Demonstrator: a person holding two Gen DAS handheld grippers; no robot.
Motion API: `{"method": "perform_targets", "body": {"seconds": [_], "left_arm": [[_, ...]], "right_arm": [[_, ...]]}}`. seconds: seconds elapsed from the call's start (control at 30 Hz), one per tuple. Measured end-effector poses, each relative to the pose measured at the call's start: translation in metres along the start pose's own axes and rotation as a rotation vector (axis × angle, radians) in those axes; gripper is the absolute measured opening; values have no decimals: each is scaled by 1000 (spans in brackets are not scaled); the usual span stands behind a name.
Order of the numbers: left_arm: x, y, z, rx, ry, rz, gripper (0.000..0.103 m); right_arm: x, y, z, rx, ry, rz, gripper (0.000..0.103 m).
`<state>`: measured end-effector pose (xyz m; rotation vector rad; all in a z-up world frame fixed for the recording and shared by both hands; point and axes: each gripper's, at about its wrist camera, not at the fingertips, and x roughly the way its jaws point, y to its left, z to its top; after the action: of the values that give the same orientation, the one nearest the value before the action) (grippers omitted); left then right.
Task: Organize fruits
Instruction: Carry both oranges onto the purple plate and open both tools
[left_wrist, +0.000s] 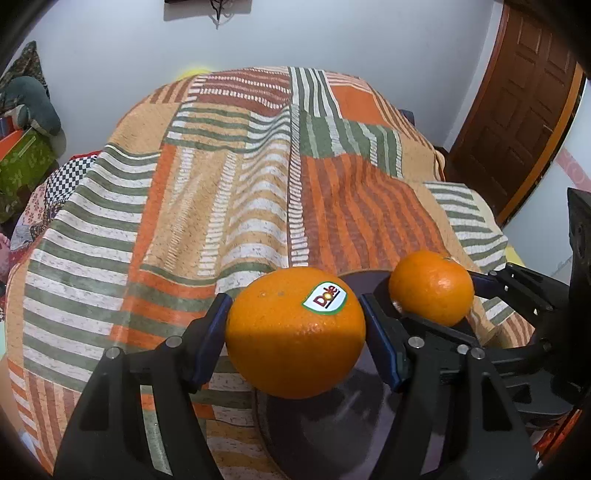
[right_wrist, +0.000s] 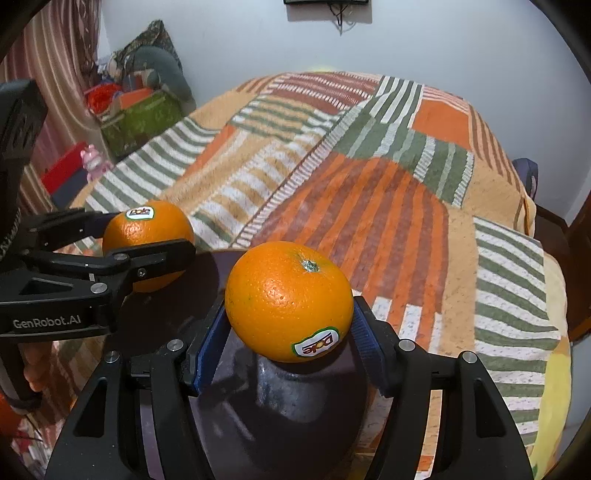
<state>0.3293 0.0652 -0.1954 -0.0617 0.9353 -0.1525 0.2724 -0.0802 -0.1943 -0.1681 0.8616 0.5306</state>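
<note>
Each hand-held gripper is gripping an orange above a dark bowl (right_wrist: 280, 424) on the blanket-covered bed (left_wrist: 258, 184). The left hand-held gripper (left_wrist: 295, 332) is clamping the left orange (left_wrist: 295, 332) between its blue pads; the right hand-held gripper (right_wrist: 290, 321) is pinching the right orange (right_wrist: 290, 301) likewise. Both fruits are hanging over the bowl, near each other but apart. Lowering them until they are nearly resting inside, then opening the jaws gently, one at a time, should be keeping them from knocking together or rolling out.

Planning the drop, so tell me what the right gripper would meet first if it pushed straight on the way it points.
Probably the dark bowl. The right gripper, shut on an orange, tilts down over it, so the orange would likely touch first; depth is unclear.
</note>
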Motion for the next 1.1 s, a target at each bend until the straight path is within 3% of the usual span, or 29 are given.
{"method": "perform_targets", "body": {"seconds": [0.57,0.7,0.83,0.93,1.1], "left_arm": [[15,-12,-6,58,72,2,69],[8,-18,-7,84,45,-9,71],[-6,-22,-3,104,-3,26,76],[-15,-20,-1,91,-14,19,76],[-36,-14,-3,60,-48,26,76]], "right_arm": [[12,4,-2,-39,74,-11,62],[13,5,-3,-46,81,-19,62],[9,4,-2,-31,70,7,66],[0,9,-2,-39,43,-3,72],[-18,11,-1,-39,1,-20,72]]}}
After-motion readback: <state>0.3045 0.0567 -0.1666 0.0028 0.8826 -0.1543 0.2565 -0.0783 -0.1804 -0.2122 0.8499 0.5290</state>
